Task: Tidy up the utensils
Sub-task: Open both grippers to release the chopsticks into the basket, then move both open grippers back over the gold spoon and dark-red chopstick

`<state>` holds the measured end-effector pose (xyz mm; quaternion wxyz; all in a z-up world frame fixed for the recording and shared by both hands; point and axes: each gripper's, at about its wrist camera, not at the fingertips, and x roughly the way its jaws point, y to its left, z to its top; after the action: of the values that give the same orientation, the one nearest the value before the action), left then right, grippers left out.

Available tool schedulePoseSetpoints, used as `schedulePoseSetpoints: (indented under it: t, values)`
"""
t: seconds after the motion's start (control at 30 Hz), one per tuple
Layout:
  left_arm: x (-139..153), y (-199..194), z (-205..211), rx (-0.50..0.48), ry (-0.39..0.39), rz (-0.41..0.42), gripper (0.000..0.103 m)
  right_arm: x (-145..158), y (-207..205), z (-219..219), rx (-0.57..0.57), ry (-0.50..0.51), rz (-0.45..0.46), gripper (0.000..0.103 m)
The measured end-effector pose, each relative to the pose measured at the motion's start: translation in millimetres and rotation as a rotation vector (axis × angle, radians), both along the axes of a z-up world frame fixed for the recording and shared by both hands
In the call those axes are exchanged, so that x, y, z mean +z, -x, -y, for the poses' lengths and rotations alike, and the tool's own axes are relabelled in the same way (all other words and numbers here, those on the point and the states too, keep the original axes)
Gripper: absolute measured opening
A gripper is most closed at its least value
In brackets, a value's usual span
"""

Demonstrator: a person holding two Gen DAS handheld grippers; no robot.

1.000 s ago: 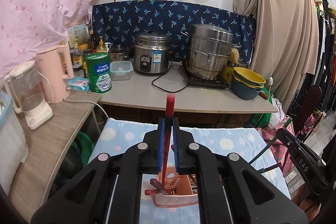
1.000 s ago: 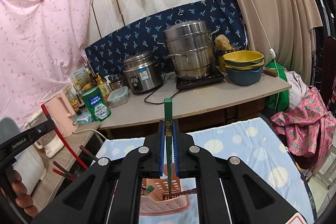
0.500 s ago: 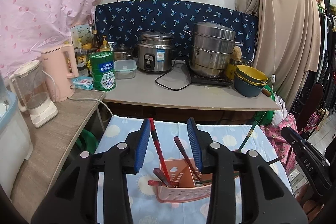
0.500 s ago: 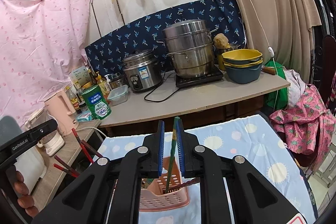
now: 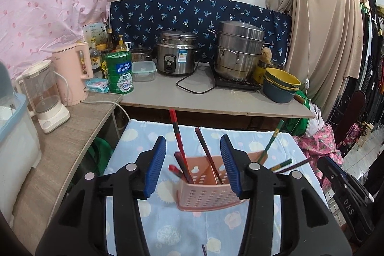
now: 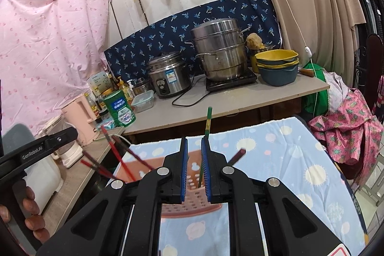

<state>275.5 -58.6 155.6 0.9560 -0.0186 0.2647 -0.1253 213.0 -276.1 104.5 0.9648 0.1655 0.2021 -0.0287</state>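
Note:
A pink perforated basket (image 5: 211, 193) stands on the blue patterned cloth, holding several chopsticks. My left gripper (image 5: 193, 167) hangs just short of it with its jaws opening wide. A red chopstick (image 5: 176, 133) and a dark chopstick (image 5: 206, 150) lean upright in the basket beyond the blue pads, touching neither. A green chopstick (image 5: 273, 138) leans at the basket's right end. In the right wrist view my right gripper (image 6: 195, 167) stands slightly open in front of the basket (image 6: 192, 203). The green chopstick (image 6: 207, 121) rises through the narrow gap, close to the right pad, not pinched.
Behind the cloth-covered table (image 5: 216, 227) runs a counter with a rice cooker (image 5: 176, 55), a steamer pot (image 5: 238, 49) and stacked bowls (image 5: 280, 85). A side shelf at the left holds a pink kettle (image 5: 72, 73). A hand (image 6: 31, 208) holds the left gripper. Clothes hang at the right.
The left jaws have gone from shut on the red chopstick to wide apart, leaving it in the basket. The right jaws have parted off the green chopstick. Both grippers have drawn back.

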Motion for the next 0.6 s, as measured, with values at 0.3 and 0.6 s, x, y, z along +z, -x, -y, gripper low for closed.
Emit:
schedulePoseSetpoints:
  t: [0.3, 0.6]
  values:
    - [-16, 38, -5, -0.011, -0.003, -0.036, 0.052, -19, 49, -20, 0.041, -0.015, -0.035, 0.017]
    - [-72, 84, -4, -0.035, -0.022, -0.160, 0.053, -62, 94, -41, 0.098, -0.017, -0.138, 0.017]
